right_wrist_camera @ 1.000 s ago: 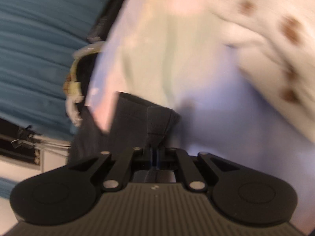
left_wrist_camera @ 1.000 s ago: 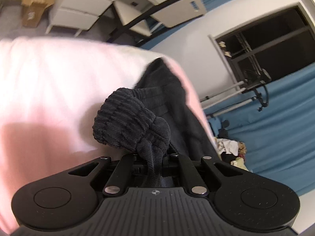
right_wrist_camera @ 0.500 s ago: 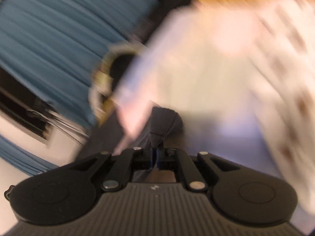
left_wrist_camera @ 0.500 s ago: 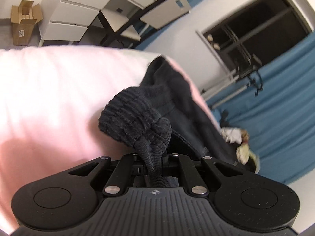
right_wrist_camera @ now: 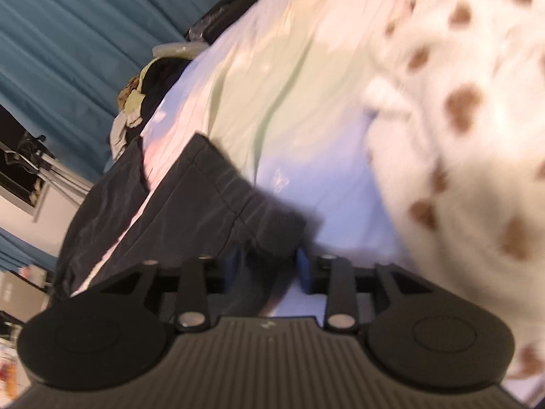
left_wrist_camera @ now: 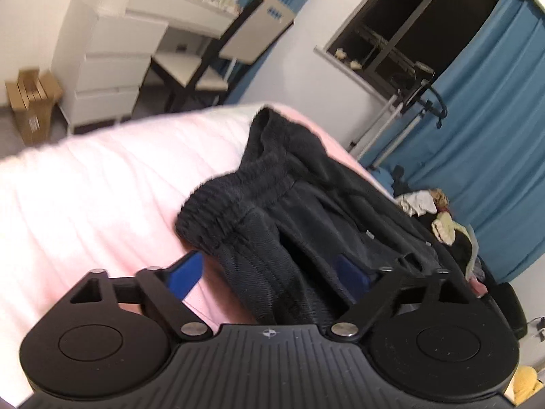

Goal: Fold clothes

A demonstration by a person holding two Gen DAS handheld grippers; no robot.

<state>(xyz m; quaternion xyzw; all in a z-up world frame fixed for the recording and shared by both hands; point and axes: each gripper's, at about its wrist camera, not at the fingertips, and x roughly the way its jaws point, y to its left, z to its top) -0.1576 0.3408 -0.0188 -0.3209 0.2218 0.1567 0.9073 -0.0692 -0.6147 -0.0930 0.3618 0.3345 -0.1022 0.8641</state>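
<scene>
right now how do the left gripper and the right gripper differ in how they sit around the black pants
The left gripper has its jaws spread wide, opening around the ribbed waistband of the black pants over pink bedding. The right gripper has a narrower gap, also opening, around a ribbed cuff over lilac bedding beside a spotted blanket. In both, fabric lies between blue pads that no longer press on it.

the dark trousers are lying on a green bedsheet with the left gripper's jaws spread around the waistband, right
Not quite: in the left wrist view the sheet under the dark trousers is pink, not green. The left gripper does have its jaws spread, still opening, around the waistband.
</scene>
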